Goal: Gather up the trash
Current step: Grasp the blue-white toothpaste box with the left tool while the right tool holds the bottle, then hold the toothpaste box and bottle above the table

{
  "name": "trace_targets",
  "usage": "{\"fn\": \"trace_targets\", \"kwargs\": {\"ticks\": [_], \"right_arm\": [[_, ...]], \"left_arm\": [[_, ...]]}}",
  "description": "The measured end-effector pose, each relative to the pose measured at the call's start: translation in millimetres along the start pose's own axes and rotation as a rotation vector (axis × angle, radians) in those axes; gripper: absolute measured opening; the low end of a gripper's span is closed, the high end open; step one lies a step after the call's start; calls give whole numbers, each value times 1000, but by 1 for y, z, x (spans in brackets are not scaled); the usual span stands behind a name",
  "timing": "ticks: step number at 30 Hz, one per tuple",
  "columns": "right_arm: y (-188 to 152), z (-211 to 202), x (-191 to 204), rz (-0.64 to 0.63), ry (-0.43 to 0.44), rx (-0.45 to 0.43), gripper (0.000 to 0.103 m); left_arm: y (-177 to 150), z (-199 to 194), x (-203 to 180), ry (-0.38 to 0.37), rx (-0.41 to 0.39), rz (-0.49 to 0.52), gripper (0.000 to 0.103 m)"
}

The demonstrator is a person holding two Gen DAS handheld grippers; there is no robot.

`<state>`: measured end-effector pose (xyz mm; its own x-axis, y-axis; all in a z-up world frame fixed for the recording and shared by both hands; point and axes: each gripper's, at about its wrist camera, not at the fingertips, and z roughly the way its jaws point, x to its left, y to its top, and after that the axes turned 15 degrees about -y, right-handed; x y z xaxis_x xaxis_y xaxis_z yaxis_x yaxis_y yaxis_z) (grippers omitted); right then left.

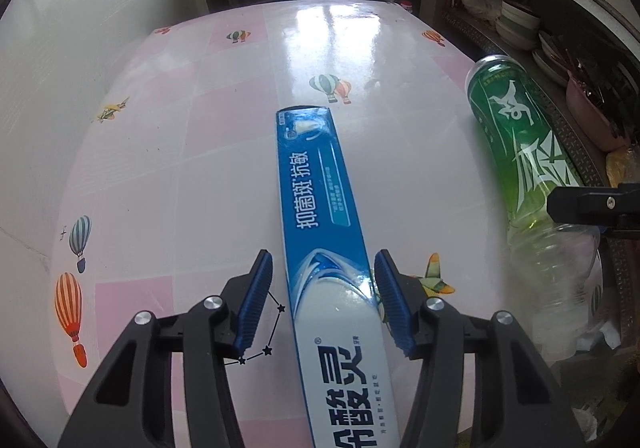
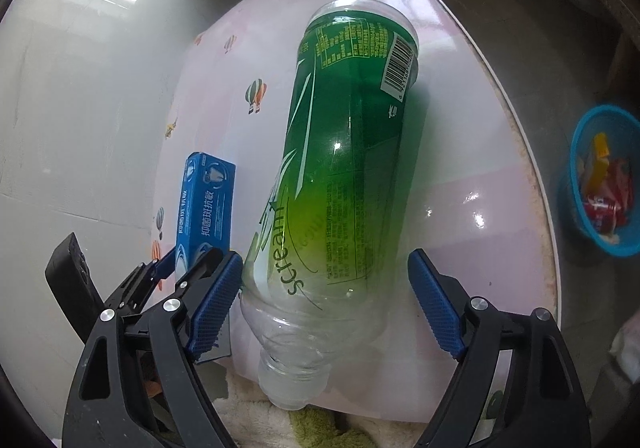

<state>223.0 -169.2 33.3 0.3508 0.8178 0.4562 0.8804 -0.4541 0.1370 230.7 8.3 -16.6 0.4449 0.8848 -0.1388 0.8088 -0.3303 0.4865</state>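
**Box and bottle between parted jaws on the pink table**

Nearest the cameras, the left gripper (image 1: 324, 300) stands open astride the long blue-and-white toothpaste box (image 1: 320, 216), which lies flat on the glossy pink-and-white chequered table (image 1: 192, 152); a gap shows along each side of the box. Just beside the box, nearer the table's curved edge, the right gripper (image 2: 324, 288) is spread wide around the clear plastic bottle with a green label (image 2: 340, 152). That bottle lies on its side, neck toward the camera, with nothing visible inside; one pad is at or almost at its shoulder, the other apart. Beyond the box, bare tabletop runs to the far edge. Past the bottle and off the table's curved edge, a blue plastic basket (image 2: 578, 184) on the floor holds red and yellow wrappers.
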Motion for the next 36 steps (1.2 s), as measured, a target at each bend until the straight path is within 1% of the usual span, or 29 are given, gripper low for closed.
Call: {"fn": "trace_targets", "kwargs": {"ticks": [8, 12, 17, 20, 23, 36], "right_arm": [[4, 5, 1, 15, 10, 10, 81], [5, 5, 0, 19, 13, 2, 80], [6, 10, 5, 27, 17, -3, 71], [5, 12, 4, 34, 35, 1, 67], [3, 10, 3, 37, 39, 0, 67], [3, 1, -4, 24, 34, -13, 66]], "left_arm": [[-1, 0, -3, 4, -3, -2, 42], [-1, 1, -3, 5, -4, 4, 40], [-1, 2, -4, 9, -7, 2, 37], [-1, 2, -4, 14, -11, 1, 36], [-1, 2, -4, 14, -15, -4, 33], [-3, -5, -3, 9, -41, -18, 33]]}}
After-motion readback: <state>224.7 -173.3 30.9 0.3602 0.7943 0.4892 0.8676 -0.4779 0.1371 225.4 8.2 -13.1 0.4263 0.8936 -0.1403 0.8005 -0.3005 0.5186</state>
